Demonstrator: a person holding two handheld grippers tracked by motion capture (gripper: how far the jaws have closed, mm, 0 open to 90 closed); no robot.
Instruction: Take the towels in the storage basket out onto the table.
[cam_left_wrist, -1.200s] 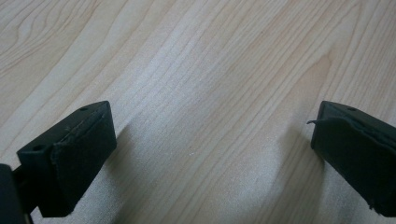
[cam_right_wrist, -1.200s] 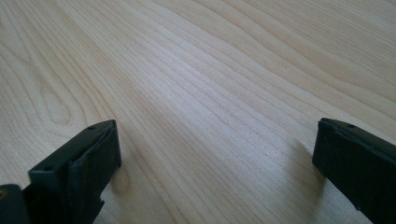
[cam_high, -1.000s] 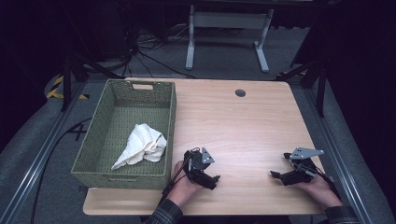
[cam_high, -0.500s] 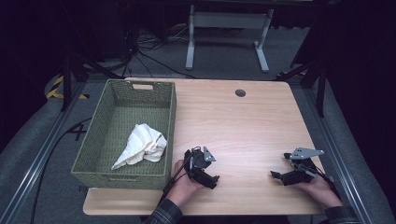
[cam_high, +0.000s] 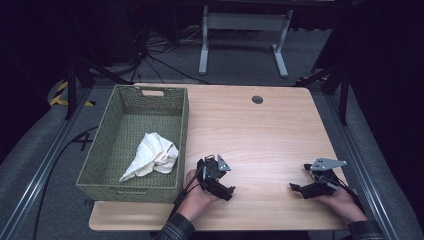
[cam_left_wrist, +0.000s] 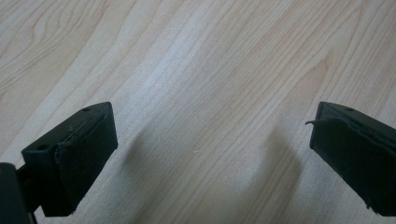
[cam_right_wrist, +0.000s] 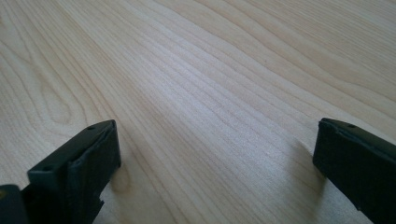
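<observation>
A white crumpled cloth (cam_high: 152, 155) lies inside the green woven basket (cam_high: 100, 145) on the left part of the wooden table (cam_high: 250, 130). My left gripper (cam_high: 227, 192) rests low on the table just right of the basket's near corner, held in a hand. In the left gripper view its jaws stand wide apart over bare wood, so the left gripper (cam_left_wrist: 212, 154) is open and holds nothing. My right gripper (cam_high: 296, 187) sits near the table's front right, pointing left. The right gripper (cam_right_wrist: 215, 158) is open too, with bare wood between its jaws.
A dark round grommet (cam_high: 257, 99) sits in the table near its far edge. Beyond the table stand a white metal frame (cam_high: 242, 30) and cables on the dark floor. The table's front edge runs close under both hands.
</observation>
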